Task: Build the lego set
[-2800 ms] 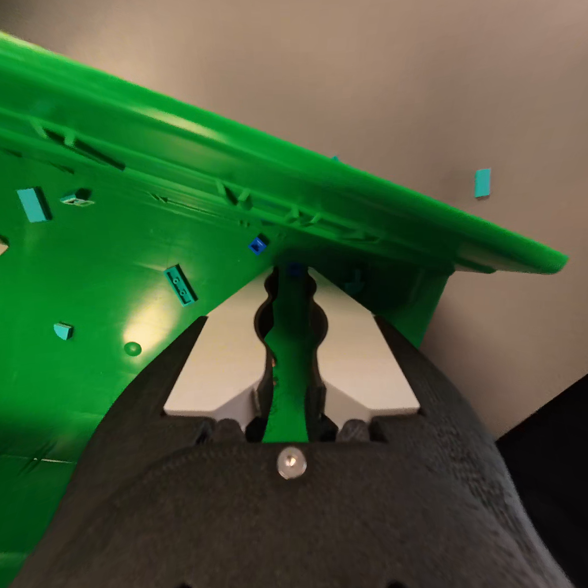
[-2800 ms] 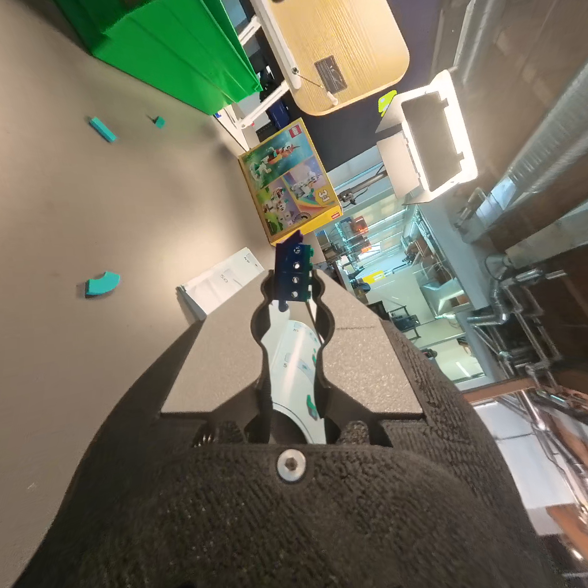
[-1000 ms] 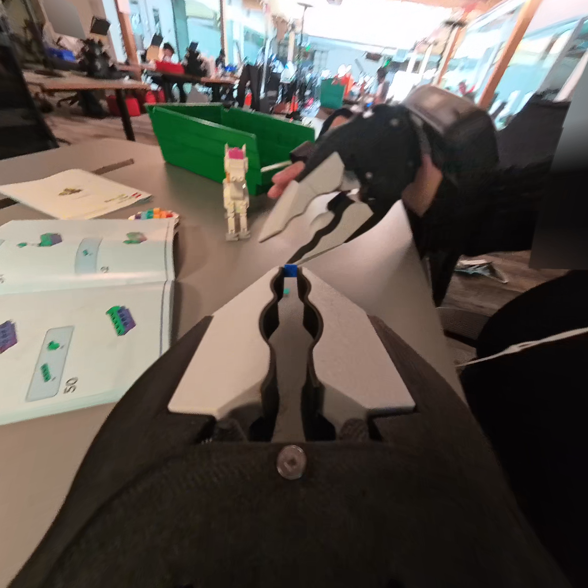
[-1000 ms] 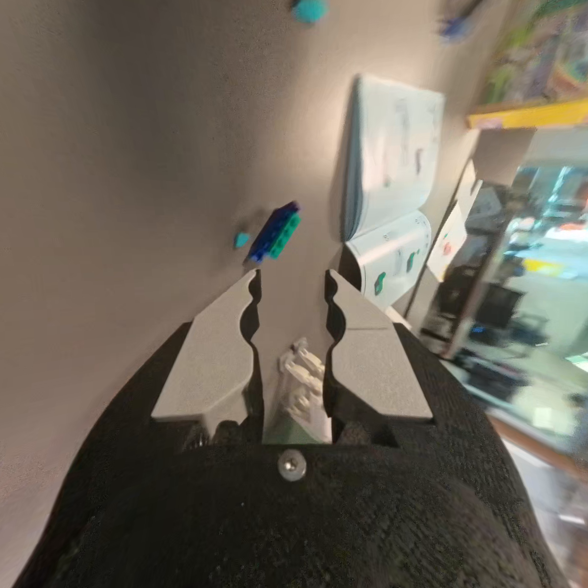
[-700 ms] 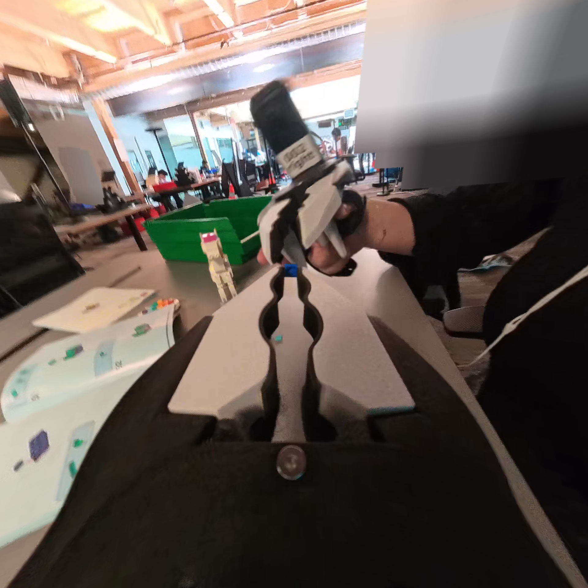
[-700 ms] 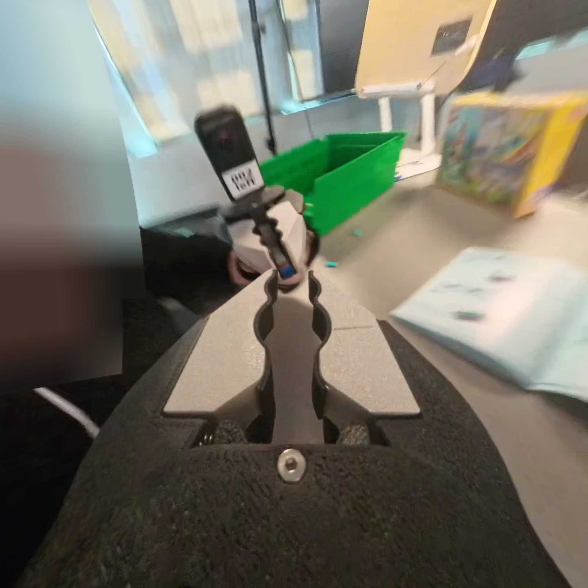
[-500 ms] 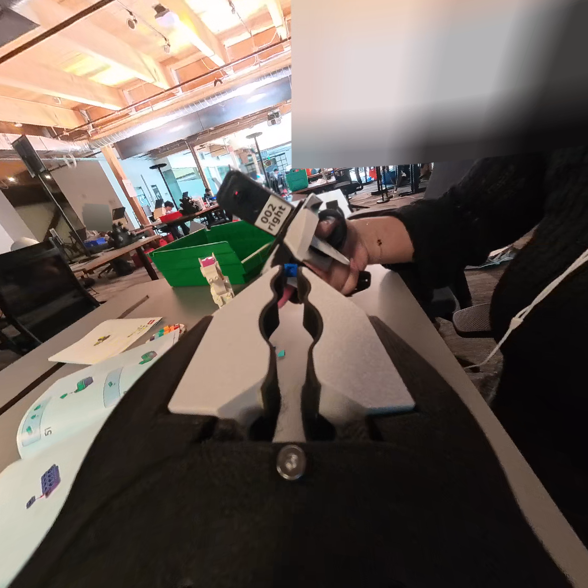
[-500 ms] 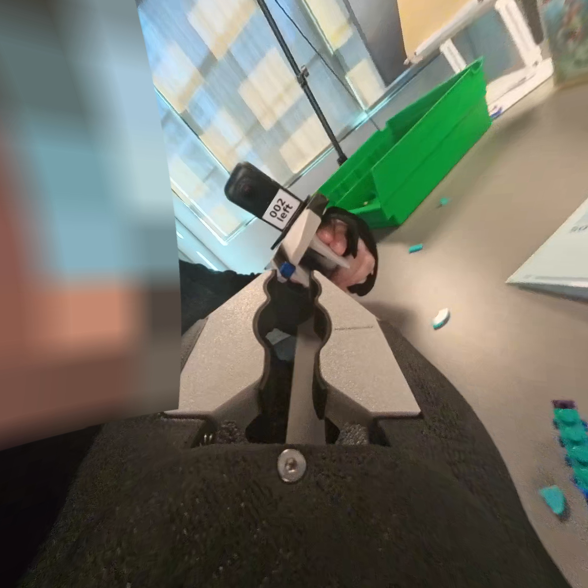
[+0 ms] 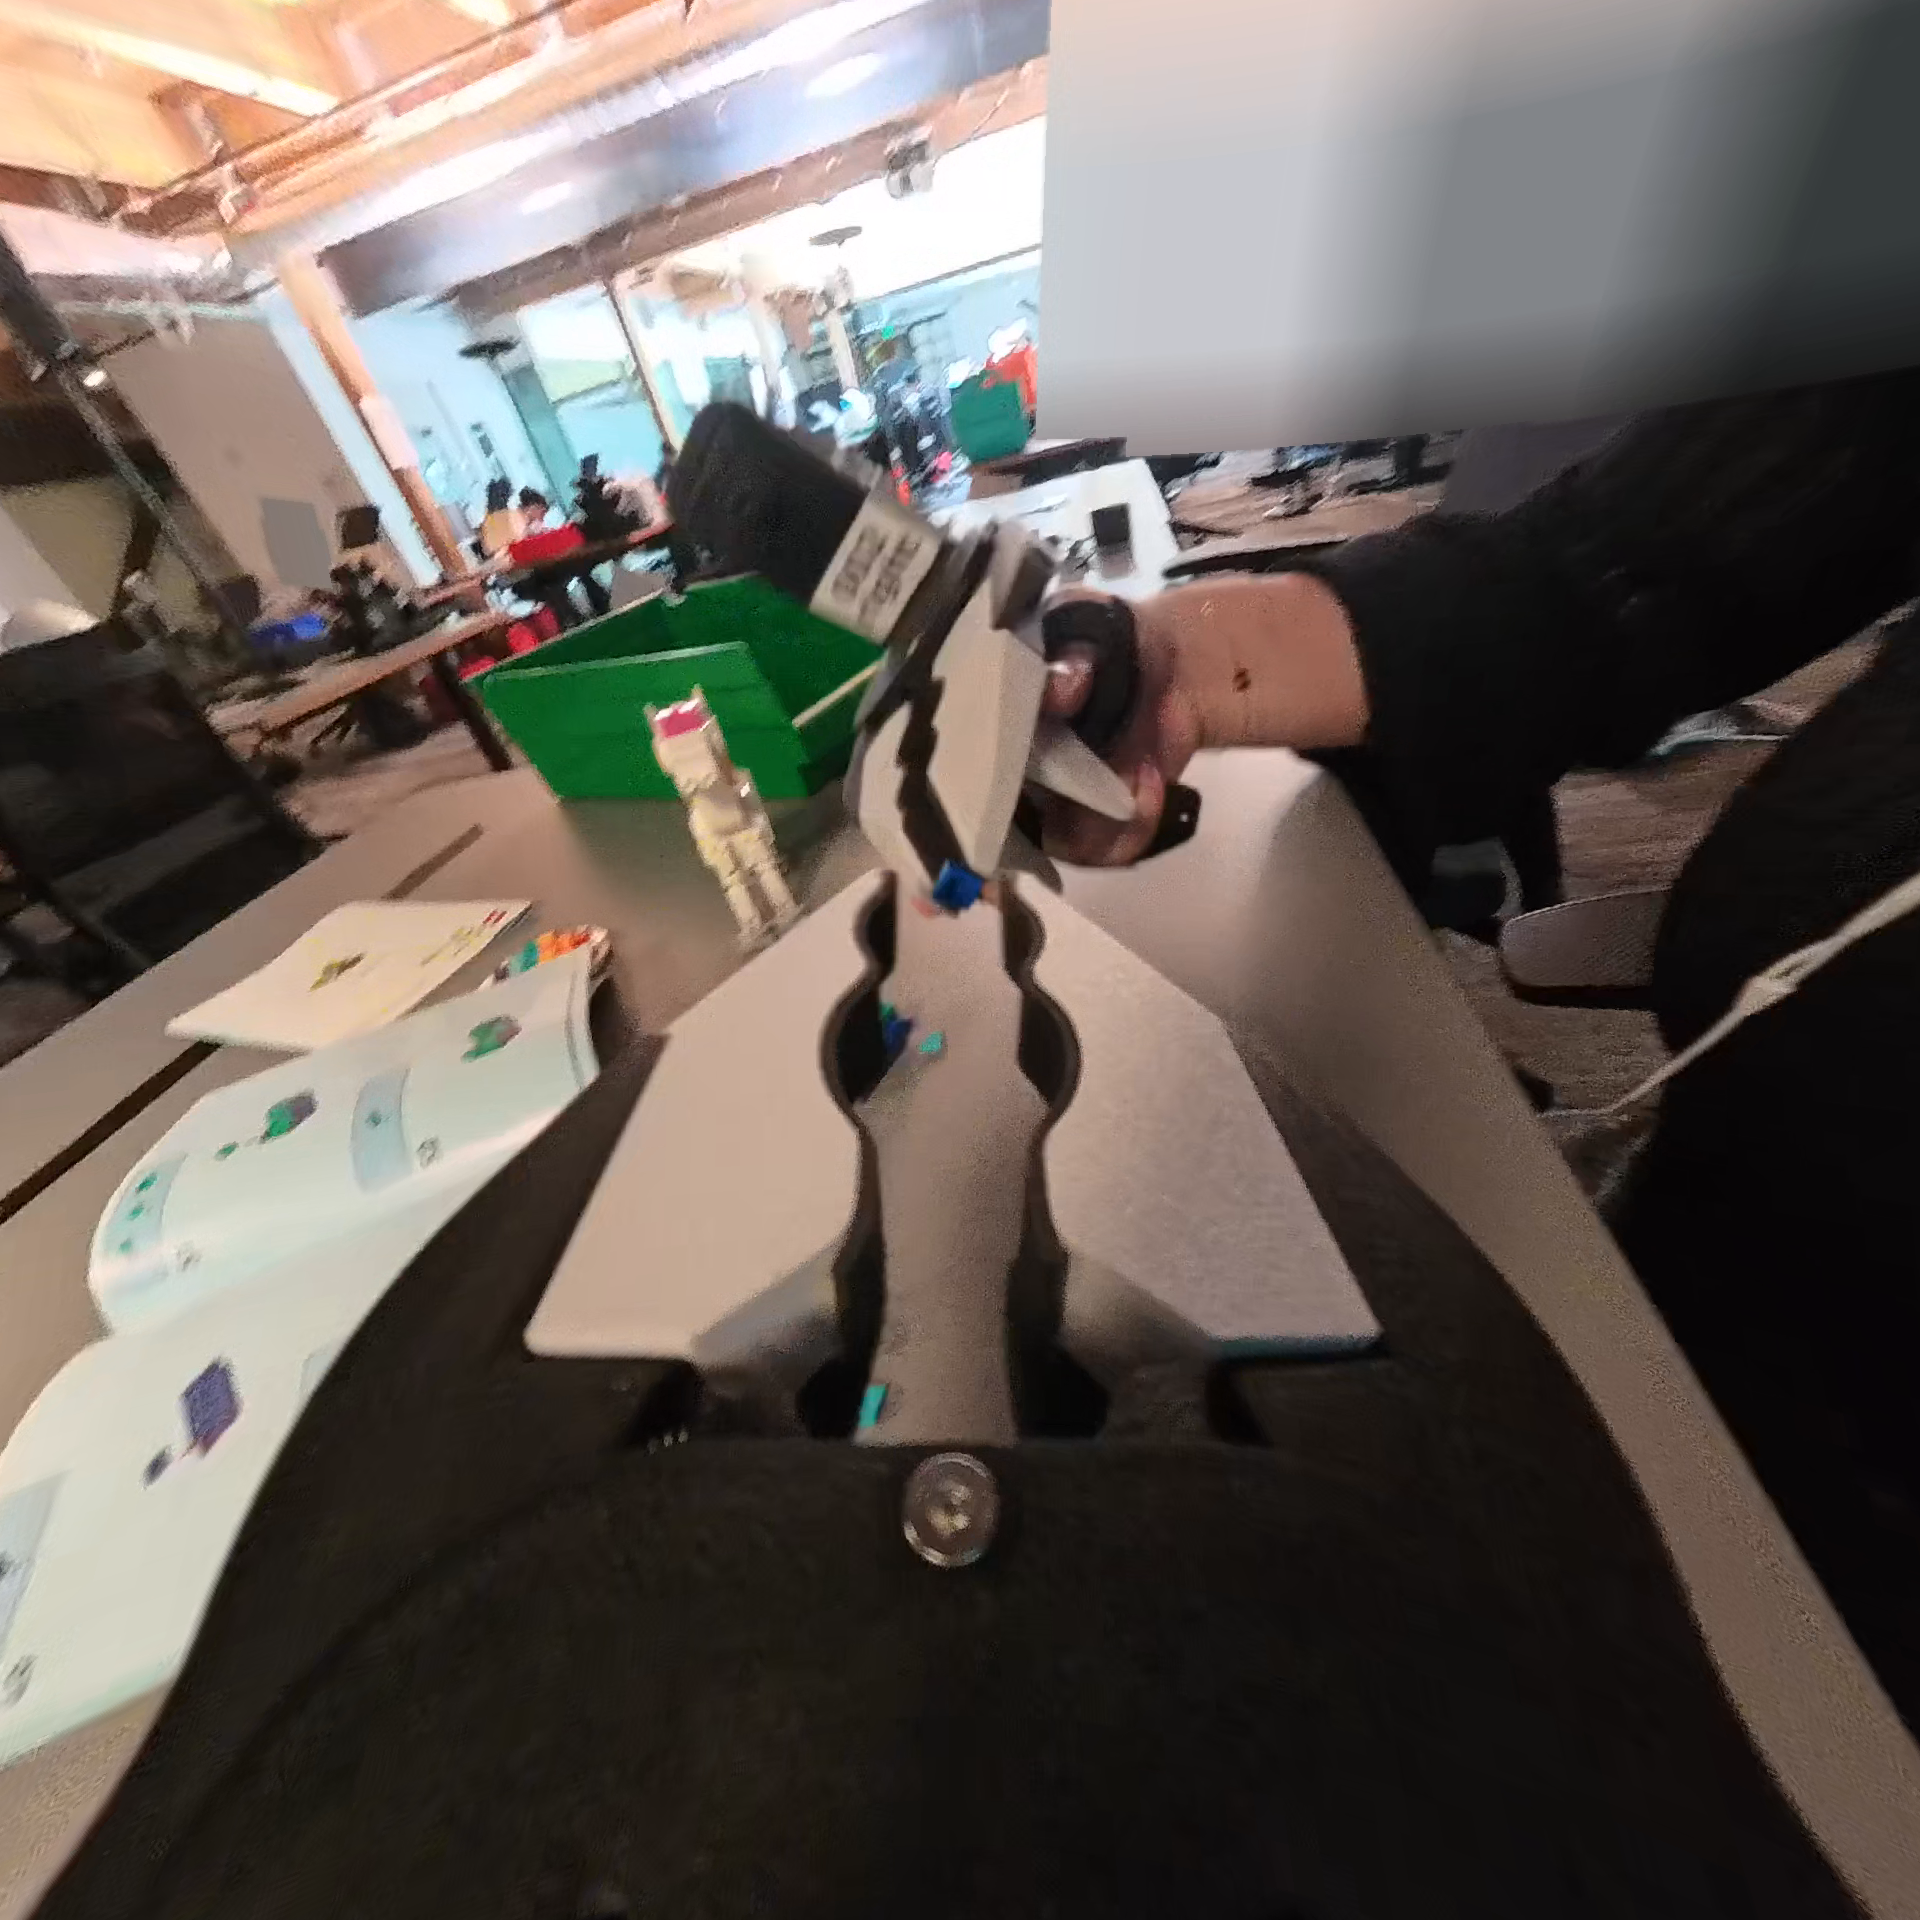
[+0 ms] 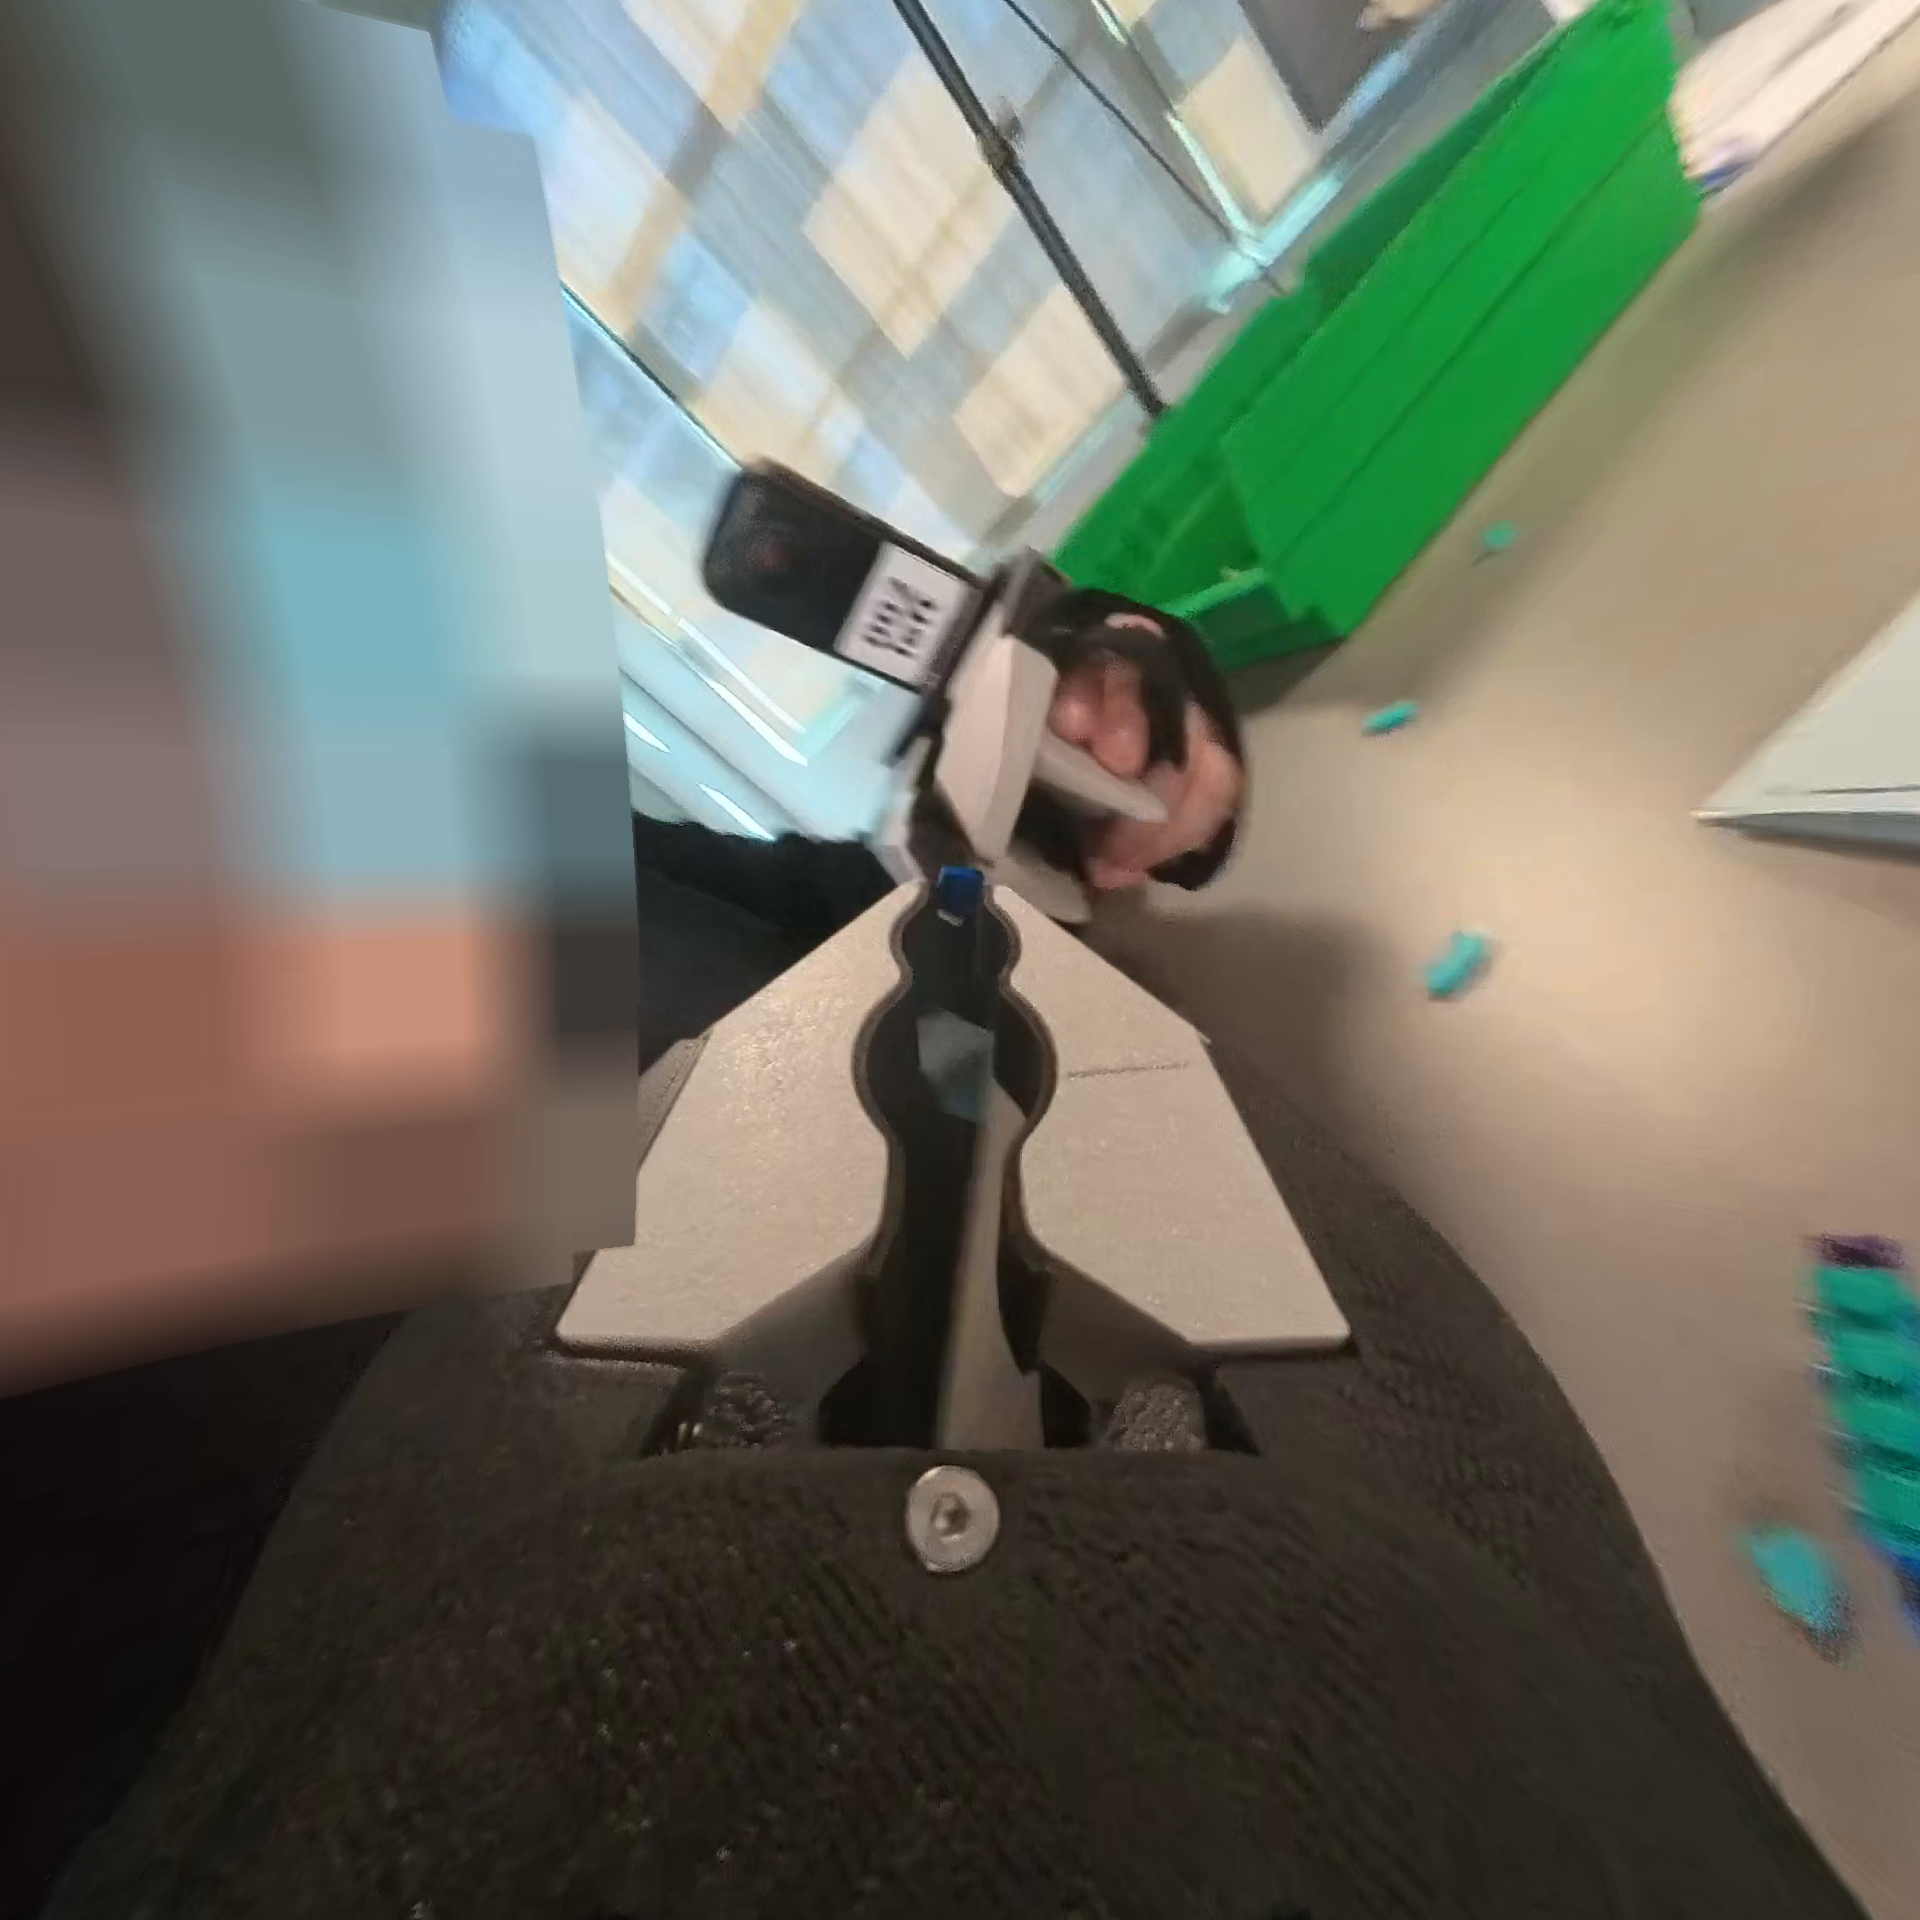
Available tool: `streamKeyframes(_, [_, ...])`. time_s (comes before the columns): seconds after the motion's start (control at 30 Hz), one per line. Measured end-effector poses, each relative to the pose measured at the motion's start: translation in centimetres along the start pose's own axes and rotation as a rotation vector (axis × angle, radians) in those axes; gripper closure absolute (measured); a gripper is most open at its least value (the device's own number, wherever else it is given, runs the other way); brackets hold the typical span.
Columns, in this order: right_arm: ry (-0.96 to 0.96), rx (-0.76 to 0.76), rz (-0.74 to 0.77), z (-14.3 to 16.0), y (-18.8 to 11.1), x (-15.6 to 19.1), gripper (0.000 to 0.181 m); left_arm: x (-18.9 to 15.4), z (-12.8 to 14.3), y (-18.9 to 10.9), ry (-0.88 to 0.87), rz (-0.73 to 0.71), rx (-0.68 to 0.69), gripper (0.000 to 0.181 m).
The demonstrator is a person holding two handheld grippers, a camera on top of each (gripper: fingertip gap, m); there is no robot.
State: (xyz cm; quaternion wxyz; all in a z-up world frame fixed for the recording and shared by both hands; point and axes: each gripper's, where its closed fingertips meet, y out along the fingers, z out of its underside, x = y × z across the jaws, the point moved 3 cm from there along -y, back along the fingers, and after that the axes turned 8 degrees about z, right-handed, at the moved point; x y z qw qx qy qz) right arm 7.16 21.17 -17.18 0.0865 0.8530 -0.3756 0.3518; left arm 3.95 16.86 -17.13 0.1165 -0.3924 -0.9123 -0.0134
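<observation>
Booklets (image 9: 343, 1081), white figure (image 9: 727, 821), green bin (image 9: 675, 717) surround blue brick (image 9: 956, 888).

My right gripper (image 10: 951, 902) pinches a small blue brick (image 10: 957, 891) at its tips. Facing it, tip to tip, is my left gripper (image 10: 940, 842), its jaw state unclear through blur. A green bin (image 10: 1455, 416) stands behind on the grey table (image 10: 1558, 1039), with teal pieces (image 10: 1455, 961) scattered.

An open workshop with wooden ceiling beams (image 9: 312, 73), distant desks (image 9: 395, 655) (blurred) and large windows (image 10: 831, 208).
</observation>
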Motion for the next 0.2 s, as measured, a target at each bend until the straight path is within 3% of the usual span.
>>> streamKeyframes(0.03, [-0.114, 0.058, 0.123, 0.2, -0.4, -1.3, 0.176, 0.4, 0.4, -0.2, -0.008, -0.022, 0.02, 0.157])
streamKeyframes(0.13, [-0.515, 0.382, 0.495, 2.0, -2.1, -5.1, 0.176, 1.5, 1.2, -1.2, -0.026, -0.067, 0.055, 0.155])
streamKeyframes(0.2, [-0.681, 0.6, 0.531, 3.6, -1.9, -5.3, 0.176, 2.1, 1.6, -1.7, -0.045, -0.092, 0.058, 0.157])
